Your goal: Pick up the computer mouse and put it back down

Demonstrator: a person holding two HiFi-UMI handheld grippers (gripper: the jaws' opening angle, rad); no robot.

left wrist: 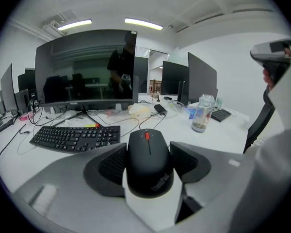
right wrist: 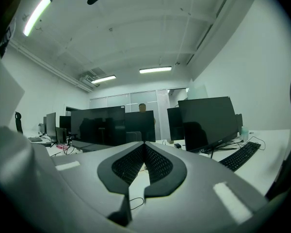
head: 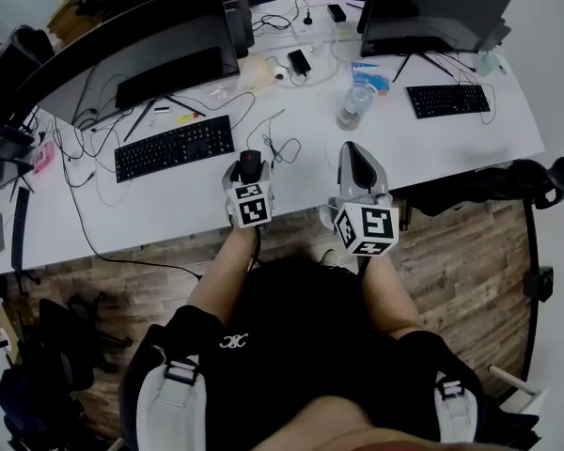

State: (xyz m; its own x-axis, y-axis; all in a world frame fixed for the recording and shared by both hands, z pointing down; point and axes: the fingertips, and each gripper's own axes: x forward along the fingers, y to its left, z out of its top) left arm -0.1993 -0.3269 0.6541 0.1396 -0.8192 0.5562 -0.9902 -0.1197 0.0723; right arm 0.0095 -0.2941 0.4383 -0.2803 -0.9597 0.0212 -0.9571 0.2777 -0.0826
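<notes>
- My left gripper (left wrist: 146, 155) pinched the mouse (left wrist: 148, 171) by its sides, above the desk's (head: 169, 212) front edge, right of a keyboard (head: 174, 147).
- Its long axis ran along my jaws, wheel end toward the far edge.
- My right gripper (right wrist: 144, 155) had its jaws pressed together, empty.

Two hand-held grippers, left gripper (head: 250, 167) and right gripper (head: 355, 153), one computer mouse (left wrist: 148, 161), two black keyboards, near keyboard (head: 174, 147) left of the left gripper, far keyboard (head: 448, 100) beyond the right, one bottle (head: 354, 104), one white desk (head: 169, 205)
</notes>
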